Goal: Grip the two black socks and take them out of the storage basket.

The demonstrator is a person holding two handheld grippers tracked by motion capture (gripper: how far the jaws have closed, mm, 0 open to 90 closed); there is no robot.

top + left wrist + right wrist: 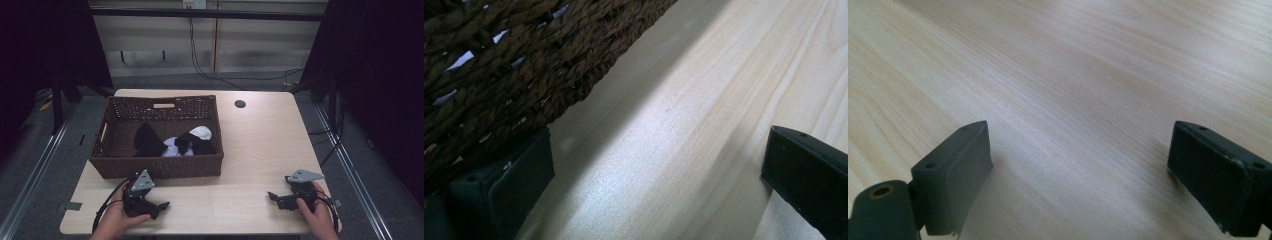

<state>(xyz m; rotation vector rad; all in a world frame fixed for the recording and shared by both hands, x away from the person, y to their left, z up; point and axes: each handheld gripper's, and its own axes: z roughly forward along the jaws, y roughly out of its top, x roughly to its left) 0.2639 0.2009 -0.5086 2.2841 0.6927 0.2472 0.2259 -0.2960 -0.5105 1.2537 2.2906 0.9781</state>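
Right now both grippers sit low at the near edge of the wooden table [260, 145], and nothing has been picked up. The left gripper [159, 206] lies just in front of the wicker basket [160, 167]; in the left gripper view its jaws are spread wide with bare tabletop between them, and the woven basket wall [499, 70] looms close beside one jaw. The right gripper [274, 197] rests well apart on the other side, its jaws likewise released and gaping over plain wood, as the right gripper view shows, gripping nothing.

And the goods? All in the basket. A black garment [148, 141] is heaped left of centre, another dark piece [192, 142] lies beside it with a white item [202, 132] at its top, and a pale lavender cloth [175, 148] peeks out between them. They look like socks or small laundry, though I can't tell for sure.

So by my read the job is at the very start: the table beside the basket holds no clothing, and every piece has yet to be lifted.
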